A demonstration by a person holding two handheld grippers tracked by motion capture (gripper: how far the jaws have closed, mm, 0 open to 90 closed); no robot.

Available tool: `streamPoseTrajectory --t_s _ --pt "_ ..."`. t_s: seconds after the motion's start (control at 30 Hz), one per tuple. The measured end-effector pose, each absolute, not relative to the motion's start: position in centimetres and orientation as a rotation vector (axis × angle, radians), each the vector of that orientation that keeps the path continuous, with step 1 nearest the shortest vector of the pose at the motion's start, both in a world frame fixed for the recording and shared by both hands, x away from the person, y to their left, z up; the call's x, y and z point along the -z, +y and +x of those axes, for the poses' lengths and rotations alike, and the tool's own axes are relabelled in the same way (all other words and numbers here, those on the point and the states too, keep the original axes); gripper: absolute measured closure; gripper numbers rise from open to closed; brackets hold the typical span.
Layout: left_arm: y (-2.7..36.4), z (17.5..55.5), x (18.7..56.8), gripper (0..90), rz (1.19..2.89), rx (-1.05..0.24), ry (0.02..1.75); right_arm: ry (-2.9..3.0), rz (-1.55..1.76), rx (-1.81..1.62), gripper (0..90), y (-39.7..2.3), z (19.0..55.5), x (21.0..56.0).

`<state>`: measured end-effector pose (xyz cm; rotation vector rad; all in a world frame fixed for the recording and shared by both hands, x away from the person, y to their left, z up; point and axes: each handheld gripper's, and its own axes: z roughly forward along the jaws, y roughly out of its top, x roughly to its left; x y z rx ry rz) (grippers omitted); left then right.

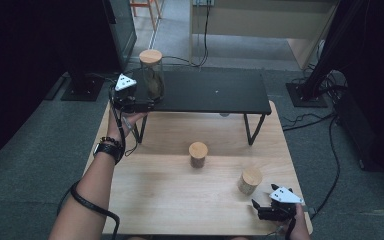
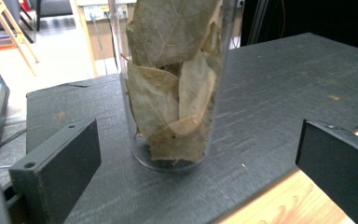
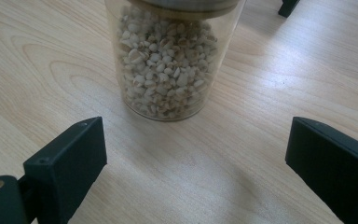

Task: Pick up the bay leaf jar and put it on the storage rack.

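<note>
With my left gripper (image 2: 186,172) released, the tall glass leaf jar (image 2: 175,84) just ahead seems light, slippery, fragile; I'd grasp mid-body.

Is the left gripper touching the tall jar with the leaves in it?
Apart. In the left gripper view, the left gripper has its jaws wide open, with bare black shelf between each jaw and the leaf jar.

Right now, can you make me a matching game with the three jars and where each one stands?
Things:
1. tall jar of dry leaves
2. middle jar
3. jar of pale grains

Places:
A. on the wooden table, just ahead of the right gripper
B. on the black shelf, by the left gripper
C. alone at the table's centre

Pairs: 1-B, 2-C, 3-A
</note>
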<state>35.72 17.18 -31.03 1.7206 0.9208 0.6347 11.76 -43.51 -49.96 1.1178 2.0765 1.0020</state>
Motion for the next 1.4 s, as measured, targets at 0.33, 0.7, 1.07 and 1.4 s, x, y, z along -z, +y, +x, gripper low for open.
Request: streamPoseTrajectory --t_s 0.33,0.7,1.07,1.4 --pt "18.1 33.2 32.6 0.5 1.710 -0.626 0.923 2.075 1.117 -1.002 5.0 -43.5 11.7 50.0" --pt "18.1 29.6 34.3 0.6 1.738 -0.667 0.877 2.078 1.117 -1.011 5.0 -43.7 11.7 50.0" --pt "19.2 27.1 35.4 0.7 1.720 -0.653 0.860 2.079 1.124 -1.016 5.0 -43.7 11.9 49.9" --pt "20.5 25.4 36.5 0.7 1.711 -0.647 0.874 2.076 1.126 -1.009 5.0 -43.6 11.9 49.9"
